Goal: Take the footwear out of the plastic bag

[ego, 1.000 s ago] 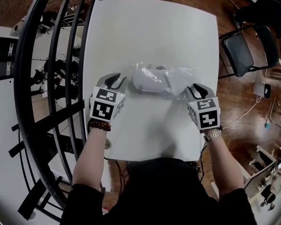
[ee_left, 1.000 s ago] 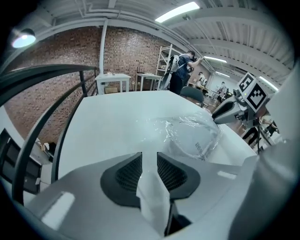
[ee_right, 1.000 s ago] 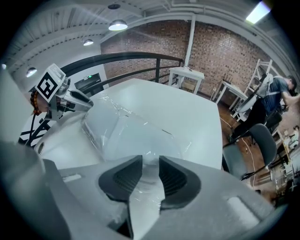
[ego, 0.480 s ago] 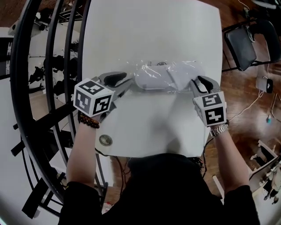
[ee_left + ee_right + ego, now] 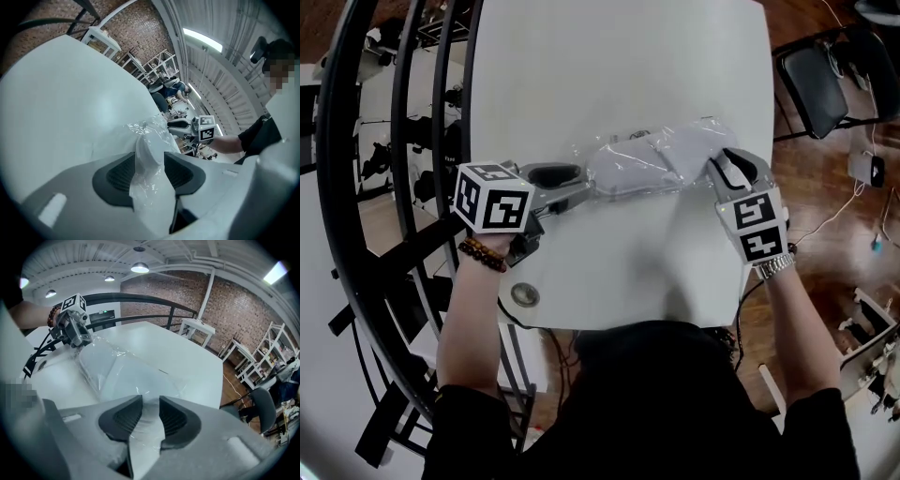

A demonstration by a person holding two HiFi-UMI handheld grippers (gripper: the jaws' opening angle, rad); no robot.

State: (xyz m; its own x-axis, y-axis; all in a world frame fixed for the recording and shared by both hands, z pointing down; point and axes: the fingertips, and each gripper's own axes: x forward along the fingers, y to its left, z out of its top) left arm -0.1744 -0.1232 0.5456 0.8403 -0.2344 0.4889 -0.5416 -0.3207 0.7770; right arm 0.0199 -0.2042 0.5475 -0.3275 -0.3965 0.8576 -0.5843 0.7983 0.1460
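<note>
The shoe (image 5: 630,169), inside the bag (image 5: 703,141) on the table (image 5: 619,75), lies lengthwise between the grippers, one end between the left gripper's (image 5: 581,186) spread fingers, which have just been opening, while the right gripper (image 5: 722,171) clamps the bag's other end.

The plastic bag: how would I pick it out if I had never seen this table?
Start at the white table; near its middle, two claws face each other. The plastic bag lies stretched between the left claw, whose jaws have just been opening around one end, and the right claw, clamped on the other. It is the only crinkly, see-through thing there, with white footwear inside.
</note>
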